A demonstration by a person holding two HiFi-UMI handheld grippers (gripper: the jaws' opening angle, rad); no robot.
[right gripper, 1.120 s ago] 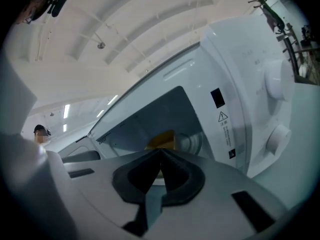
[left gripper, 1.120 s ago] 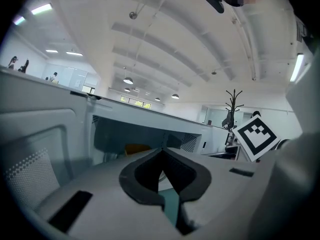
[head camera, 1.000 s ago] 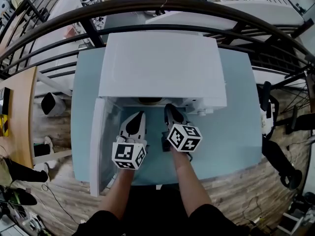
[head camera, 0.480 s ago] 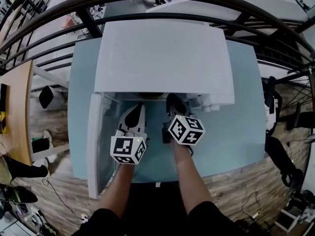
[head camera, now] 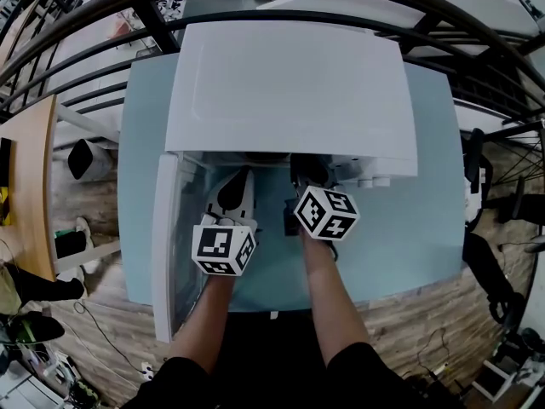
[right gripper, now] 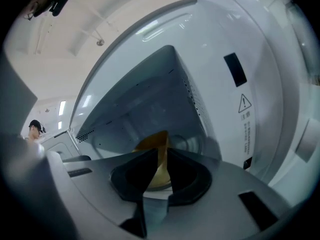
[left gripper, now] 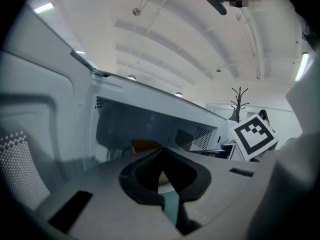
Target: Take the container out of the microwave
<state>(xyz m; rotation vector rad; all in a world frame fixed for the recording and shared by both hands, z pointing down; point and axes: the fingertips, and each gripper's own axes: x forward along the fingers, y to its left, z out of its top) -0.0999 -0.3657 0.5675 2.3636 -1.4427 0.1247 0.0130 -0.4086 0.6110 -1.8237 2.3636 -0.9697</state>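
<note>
A white microwave [head camera: 289,83] stands on a light blue table [head camera: 409,245], with its door [head camera: 166,254] swung open to the left. Inside sits an orange-yellow container [right gripper: 150,143], also in the left gripper view [left gripper: 145,145]; the head view hides it under the microwave's top. Both grippers point into the opening, side by side. My left gripper [head camera: 241,179] [left gripper: 161,156] is shut with nothing in it. The jaws of my right gripper [head camera: 303,169] [right gripper: 162,154] are opening: a narrow slit shows the container beyond, apart from the pads.
The microwave's control panel with a warning label [right gripper: 245,109] lies to the right of the cavity. A dark railing [head camera: 85,32] curves behind the table. Wooden floor and cables [head camera: 94,348] surround the table's near side.
Both grippers have moved a little forward towards the microwave's opening; the right one's tips now reach under the front edge of its top.
</note>
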